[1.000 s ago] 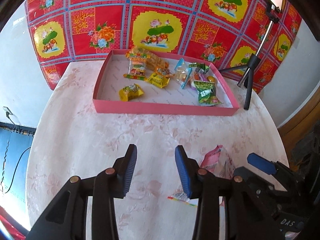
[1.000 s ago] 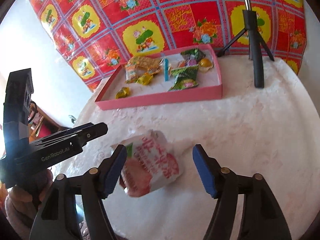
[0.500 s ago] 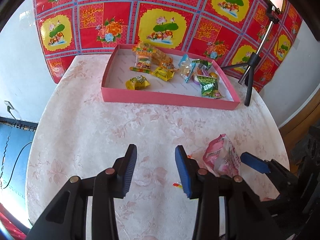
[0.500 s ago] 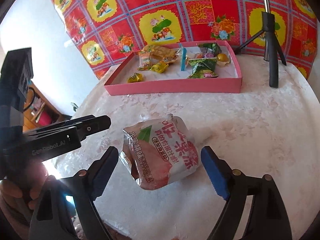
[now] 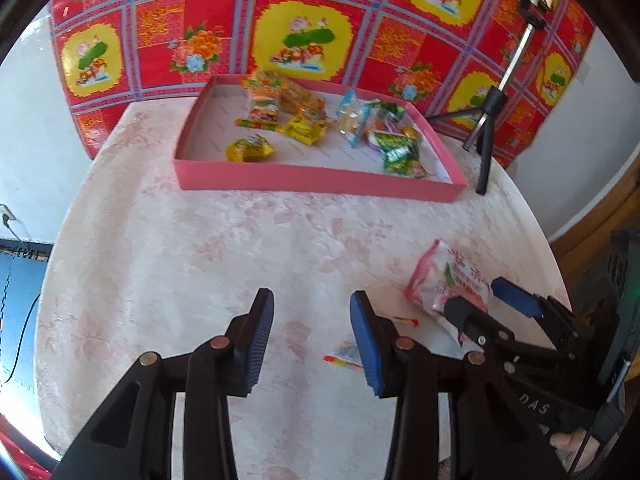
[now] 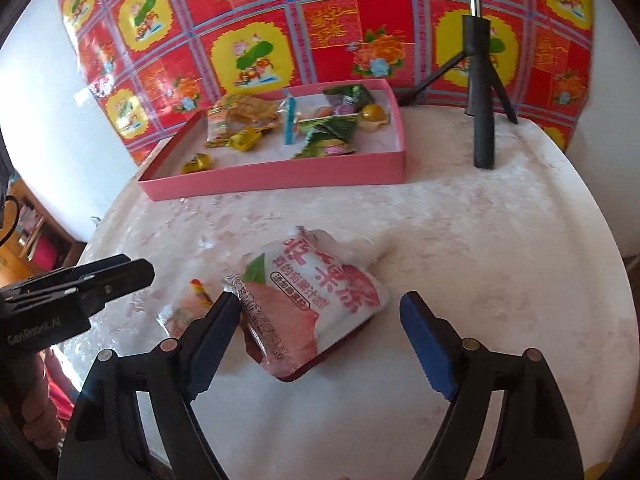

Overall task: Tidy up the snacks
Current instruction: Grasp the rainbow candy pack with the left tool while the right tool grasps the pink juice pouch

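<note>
A pink-and-white jelly snack bag lies on the round table between the fingers of my open right gripper; its left finger touches the bag's edge. The bag also shows in the left wrist view, with the right gripper around it. My left gripper is open and empty over bare table to the left of the bag. A small clear candy wrapper lies by the left gripper's right finger, and shows in the right wrist view. A pink tray at the back holds several snack packets.
A black tripod stands on the table right of the tray. A red floral cloth hangs behind. The table edge curves close on the right.
Both grippers have drawn back and lowered. The right gripper has opened wider around the jelly bag, which now sits deeper between its fingers.
</note>
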Tool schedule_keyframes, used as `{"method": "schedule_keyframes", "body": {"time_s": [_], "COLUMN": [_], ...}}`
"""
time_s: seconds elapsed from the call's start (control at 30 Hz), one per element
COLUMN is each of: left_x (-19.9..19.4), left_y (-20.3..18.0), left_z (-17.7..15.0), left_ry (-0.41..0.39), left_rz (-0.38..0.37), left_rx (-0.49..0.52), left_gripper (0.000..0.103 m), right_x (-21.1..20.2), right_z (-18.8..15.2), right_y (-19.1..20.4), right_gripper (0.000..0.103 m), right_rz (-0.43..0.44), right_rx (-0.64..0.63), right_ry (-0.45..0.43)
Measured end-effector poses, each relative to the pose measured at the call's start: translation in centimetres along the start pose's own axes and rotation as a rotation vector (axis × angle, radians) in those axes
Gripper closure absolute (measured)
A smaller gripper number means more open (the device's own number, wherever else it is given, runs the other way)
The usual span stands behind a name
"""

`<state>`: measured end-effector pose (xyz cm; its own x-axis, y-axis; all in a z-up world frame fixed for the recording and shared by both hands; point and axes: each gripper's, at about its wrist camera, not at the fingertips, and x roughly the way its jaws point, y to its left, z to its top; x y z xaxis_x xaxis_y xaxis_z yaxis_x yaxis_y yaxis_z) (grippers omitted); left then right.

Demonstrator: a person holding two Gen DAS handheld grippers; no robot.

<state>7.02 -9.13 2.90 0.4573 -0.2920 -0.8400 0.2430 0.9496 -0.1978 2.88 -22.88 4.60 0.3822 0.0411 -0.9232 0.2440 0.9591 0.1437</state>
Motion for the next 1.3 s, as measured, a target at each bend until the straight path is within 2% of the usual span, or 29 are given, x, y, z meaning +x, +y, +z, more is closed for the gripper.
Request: {"method": "schedule_keyframes", "body": {"time_s": [0.33,0.53,0.73,0.97,1.0,1.03,1.3], "left_x": [0.7,1.3,2.0,2.5,2.5,2.5,1.6], "left_y": [-2.4,-3.6,-4.2,-5.0,-5.0,-4.9,-2.6], "left_z": [-1.1,-1.7,-1.9,-2.1,-2.2,-2.1,-1.2], "left_ry": [0.065,0.069,0.077,0.034,0.028,0.024,-0.011], "left_rz": [-0.073,-0.037,-0.016,0.015,0.015,0.01,0.029], "left_rx": [0.066,0.132,0.155,0.2,0.2,0.194,0.1], "left_gripper": [0.061,0.06,0.059,0.06,0.061,0.067,0.07], "right_x": [-0.4,-0.9,-1.1,-1.0,-1.0,-1.1,-1.5], "right_z": [-0.2,-0.6,-0.9,-1.1,-1.1,-1.1,-0.7], "right_y": [-1.6,-2.4,-2.6,-2.7,-2.8,-2.8,-2.2], "right_gripper": [0.019,0.018,0.019,0.019,0.019,0.018,0.018], "right_rz": [-0.046,-0.045,-0.029,-0.017,-0.016,-0.016,0.005], "right_rx": [0.013,0.033,0.039,0.043,0.045,0.048,0.058], "right_ry": [-0.004,0.004,0.009,0.014,0.013,0.012,0.001]}}
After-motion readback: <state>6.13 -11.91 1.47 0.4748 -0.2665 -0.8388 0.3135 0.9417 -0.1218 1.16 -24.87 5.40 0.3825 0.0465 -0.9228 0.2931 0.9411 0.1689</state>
